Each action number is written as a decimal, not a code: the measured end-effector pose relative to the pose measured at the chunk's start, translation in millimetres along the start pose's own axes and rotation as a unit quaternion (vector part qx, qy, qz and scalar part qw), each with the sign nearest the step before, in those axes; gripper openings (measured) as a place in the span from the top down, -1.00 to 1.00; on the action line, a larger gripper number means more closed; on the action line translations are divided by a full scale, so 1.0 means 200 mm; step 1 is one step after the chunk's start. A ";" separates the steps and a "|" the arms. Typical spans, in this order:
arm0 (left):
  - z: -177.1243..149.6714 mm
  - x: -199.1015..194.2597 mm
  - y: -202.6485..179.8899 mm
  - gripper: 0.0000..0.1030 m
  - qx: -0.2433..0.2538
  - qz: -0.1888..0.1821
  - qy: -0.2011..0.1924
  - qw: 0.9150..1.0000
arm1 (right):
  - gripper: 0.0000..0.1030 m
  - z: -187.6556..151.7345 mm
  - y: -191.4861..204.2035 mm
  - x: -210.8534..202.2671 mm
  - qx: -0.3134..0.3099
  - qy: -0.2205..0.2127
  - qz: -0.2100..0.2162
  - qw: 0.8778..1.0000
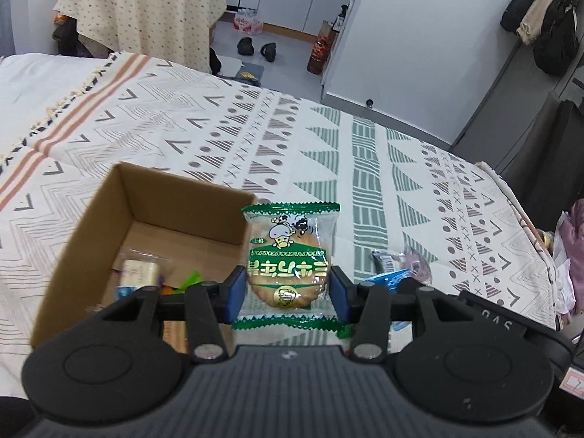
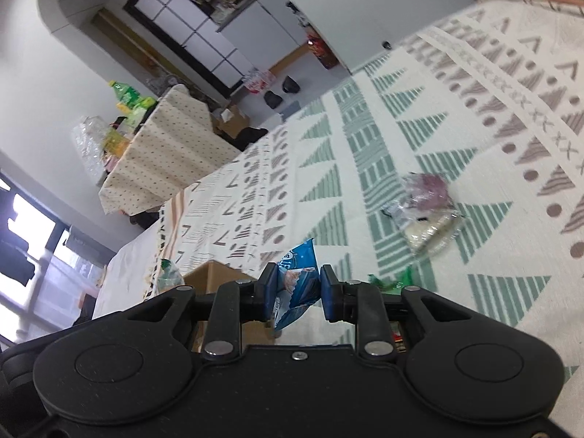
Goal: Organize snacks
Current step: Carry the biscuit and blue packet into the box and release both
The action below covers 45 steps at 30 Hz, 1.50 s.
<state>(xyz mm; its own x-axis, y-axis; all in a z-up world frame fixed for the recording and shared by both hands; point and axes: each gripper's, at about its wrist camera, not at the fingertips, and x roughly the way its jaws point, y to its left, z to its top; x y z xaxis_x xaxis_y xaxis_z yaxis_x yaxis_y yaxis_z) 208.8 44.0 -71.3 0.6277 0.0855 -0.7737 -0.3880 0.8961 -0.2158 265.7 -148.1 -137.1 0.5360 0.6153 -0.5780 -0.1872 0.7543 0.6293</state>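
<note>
My left gripper is shut on a green-edged cracker packet, held above the table just right of an open cardboard box. The box holds several wrapped snacks. My right gripper is shut on a blue snack packet, held above the cloth near the box corner. A clear packet with purple and white pieces lies on the cloth further off; it also shows in the left wrist view, next to the blue packet.
The table wears a patterned cloth with green and grey triangles. A second table with a dotted cloth stands behind. Shoes lie on the floor. Dark bags hang at the right.
</note>
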 end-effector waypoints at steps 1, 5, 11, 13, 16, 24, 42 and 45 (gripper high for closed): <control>0.00 -0.01 0.02 0.08 -0.004 0.000 0.000 1.000 | 0.53 -0.01 0.02 0.00 -0.005 -0.001 0.002 1.000; 0.01 -0.06 0.09 0.08 -0.013 0.004 -0.004 1.000 | 0.52 -0.03 0.10 0.00 -0.025 -0.003 0.009 1.000; 0.01 -0.09 0.21 0.08 -0.029 0.016 -0.002 0.999 | 0.52 -0.07 0.20 0.01 -0.049 -0.005 0.030 0.998; 0.01 -0.10 0.26 0.08 -0.037 0.020 0.000 0.999 | 0.52 -0.09 0.22 0.02 -0.054 -0.001 0.034 0.998; 0.02 -0.11 0.32 0.08 -0.046 0.025 -0.001 0.999 | 0.52 -0.12 0.25 0.05 -0.062 0.006 0.036 0.997; 0.03 -0.09 0.48 0.08 -0.075 0.039 0.003 0.996 | 0.52 -0.17 0.32 0.09 -0.072 0.011 0.050 0.996; 0.08 -0.05 0.68 -0.28 -0.112 0.063 0.016 0.992 | 0.19 -0.22 0.44 0.19 -0.086 0.027 0.068 0.994; 0.07 -0.06 0.68 -0.39 -0.110 0.065 0.014 0.992 | 0.17 -0.21 0.43 0.16 -0.085 0.020 0.061 0.994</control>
<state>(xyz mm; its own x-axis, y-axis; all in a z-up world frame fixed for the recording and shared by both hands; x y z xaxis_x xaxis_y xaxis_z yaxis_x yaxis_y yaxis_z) 159.2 170.5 -82.7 0.5443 0.1795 -0.8195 -0.6046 0.7611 -0.2349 231.7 -54.8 -123.9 0.4689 0.7099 -0.5255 -0.3873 0.7000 0.6000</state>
